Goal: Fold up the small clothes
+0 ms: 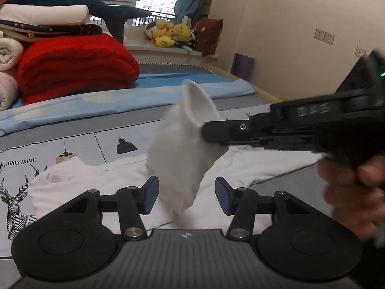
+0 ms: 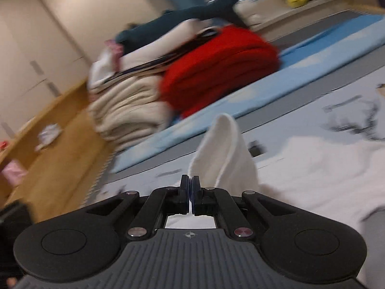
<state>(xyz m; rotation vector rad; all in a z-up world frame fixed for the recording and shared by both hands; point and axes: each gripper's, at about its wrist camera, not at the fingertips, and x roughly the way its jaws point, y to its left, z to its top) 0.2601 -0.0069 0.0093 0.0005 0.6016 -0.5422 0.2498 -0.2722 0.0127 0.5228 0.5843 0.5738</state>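
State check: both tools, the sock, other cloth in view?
Right tool: shut on the white sock.
Left tool: open, sock tip hangs between the pads, not pinched.
White sock: lifted, dangling.
White garment: lying rumpled on the bed.
Red blanket: folded.

Printed bedsheet [image 1: 72, 149] reads "HOME" after a partly legible word ending "IION", just above its line-drawn deer [image 1: 14, 207]. Blurred white marking on the right gripper [image 1: 204, 132], unreadable.

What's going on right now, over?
Right gripper clamped on white sock, lifted. Left gripper open, sock hanging between. White garment beneath. Nothing blocking.
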